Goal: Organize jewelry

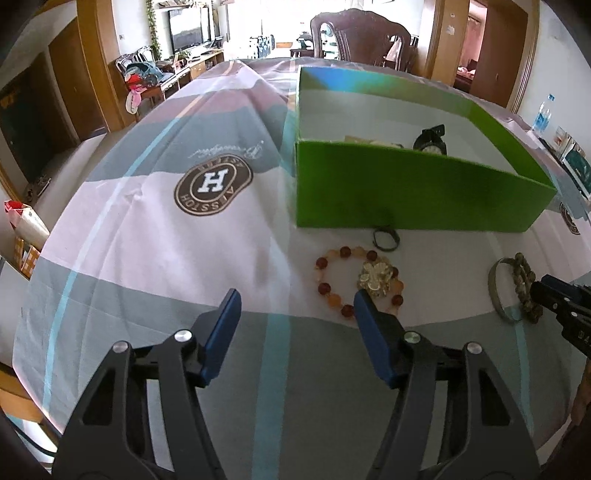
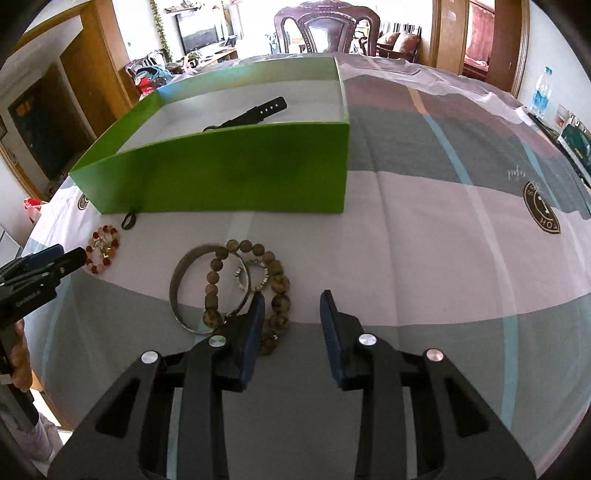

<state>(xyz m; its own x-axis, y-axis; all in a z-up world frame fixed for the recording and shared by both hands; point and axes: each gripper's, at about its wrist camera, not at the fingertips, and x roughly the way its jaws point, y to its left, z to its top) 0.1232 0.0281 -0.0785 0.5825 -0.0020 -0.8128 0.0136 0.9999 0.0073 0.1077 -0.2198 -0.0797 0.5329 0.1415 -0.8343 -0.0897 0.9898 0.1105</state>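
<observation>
A green box (image 1: 406, 184) (image 2: 229, 177) stands on the cloth with a black watch (image 1: 430, 142) (image 2: 251, 112) inside. In front of it lie a small dark ring (image 1: 386, 239) (image 2: 129, 220), a red-orange bead bracelet (image 1: 334, 291) (image 2: 103, 249) with a gold charm (image 1: 375, 278), a metal bangle (image 2: 181, 288) (image 1: 495, 291), a brown bead bracelet (image 2: 277, 291) (image 1: 524, 284) and a small silver ring (image 2: 255, 278). My left gripper (image 1: 295, 306) is open, its right finger by the red bracelet. My right gripper (image 2: 291, 306) is open, its left finger over the brown beads.
The table (image 1: 147, 258) carries a striped cloth with a round H logo (image 1: 212, 184). A dark wooden chair (image 2: 327, 27) stands behind the table. A water bottle (image 2: 540, 92) and boxes sit at the far right edge.
</observation>
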